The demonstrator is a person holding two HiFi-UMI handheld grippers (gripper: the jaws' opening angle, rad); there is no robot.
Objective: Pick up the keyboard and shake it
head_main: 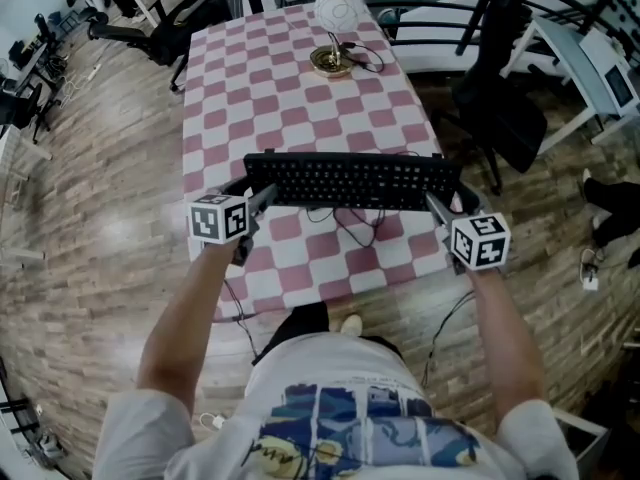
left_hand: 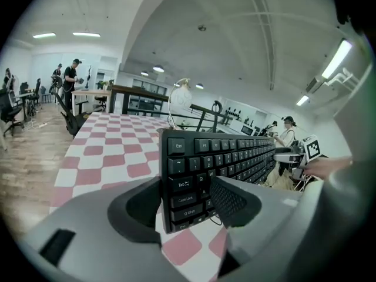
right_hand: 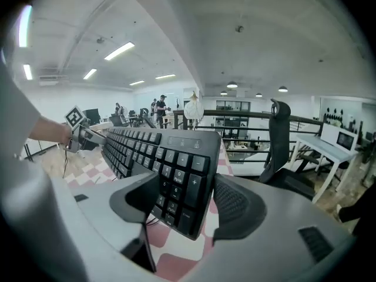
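Observation:
A black keyboard [head_main: 350, 181] hangs level above the near end of the pink-and-white checked table [head_main: 290, 88], held at both short ends. My left gripper [head_main: 262, 200] is shut on its left end; in the left gripper view the jaws [left_hand: 185, 198] clamp the end with the Esc, Tab and Caps Lock keys of the keyboard [left_hand: 235, 154]. My right gripper [head_main: 437, 206] is shut on the right end; in the right gripper view the jaws [right_hand: 185, 198] pinch the number-pad end of the keyboard [right_hand: 147, 148]. The keyboard's cable [head_main: 350, 230] dangles in loops below it.
A lamp with a white shade [head_main: 335, 13] and a brass base [head_main: 330, 61] stands at the table's far end. A black office chair [head_main: 500, 98] and a white desk [head_main: 590, 58] are to the right. More chairs [head_main: 150, 23] stand at the far left. People stand in the background [left_hand: 70, 78].

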